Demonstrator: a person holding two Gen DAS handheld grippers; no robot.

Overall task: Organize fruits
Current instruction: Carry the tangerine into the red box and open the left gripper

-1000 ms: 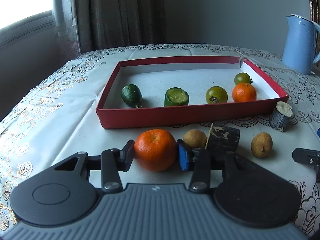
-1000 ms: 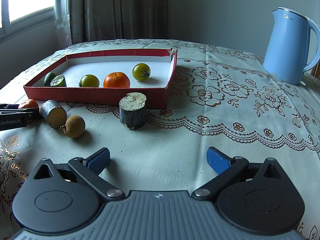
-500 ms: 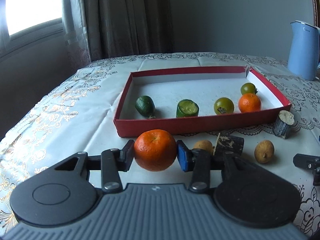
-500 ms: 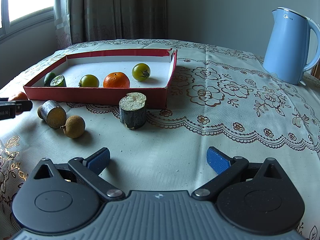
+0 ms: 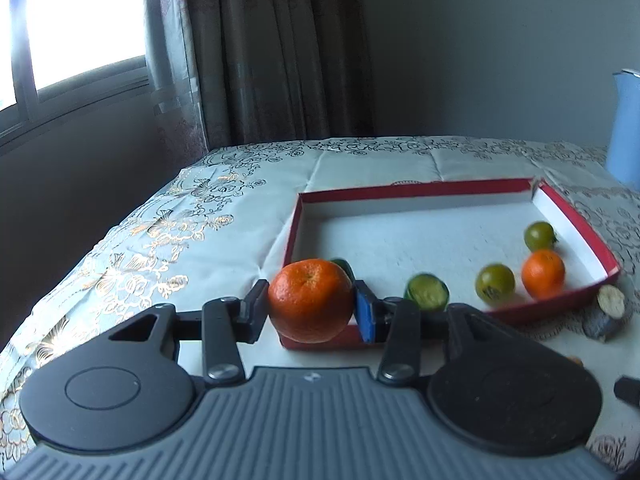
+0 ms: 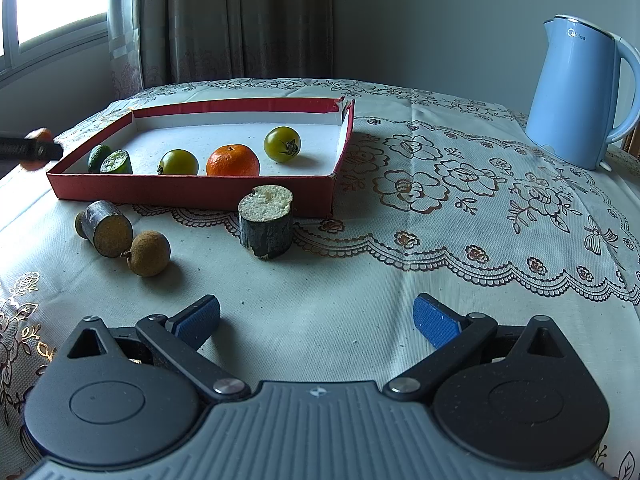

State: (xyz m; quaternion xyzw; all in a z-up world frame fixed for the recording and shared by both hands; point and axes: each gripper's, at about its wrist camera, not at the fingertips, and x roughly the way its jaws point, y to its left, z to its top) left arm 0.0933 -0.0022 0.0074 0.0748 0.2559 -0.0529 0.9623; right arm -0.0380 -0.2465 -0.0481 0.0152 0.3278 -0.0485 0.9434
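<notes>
My left gripper (image 5: 310,306) is shut on an orange mandarin (image 5: 311,300) and holds it in the air above the near left corner of the red tray (image 5: 408,188). The tray (image 6: 192,192) holds a second mandarin (image 6: 233,160), two green tomatoes (image 6: 179,162) (image 6: 282,143), a cut lime (image 6: 117,162) and a whole lime (image 6: 97,157). My right gripper (image 6: 316,318) is open and empty, low over the tablecloth in front of the tray. The left gripper with its mandarin (image 6: 38,148) shows at the far left of the right wrist view.
Two brown longans (image 6: 148,253) (image 6: 80,224) and two dark cut stem pieces (image 6: 107,227) (image 6: 265,222) lie on the lace tablecloth in front of the tray. A blue kettle (image 6: 576,92) stands at the back right. The table edge drops off at the left.
My left gripper has lifted the mandarin off the cloth and carried it up and forward over the tray's near left corner. My right gripper has not moved.
</notes>
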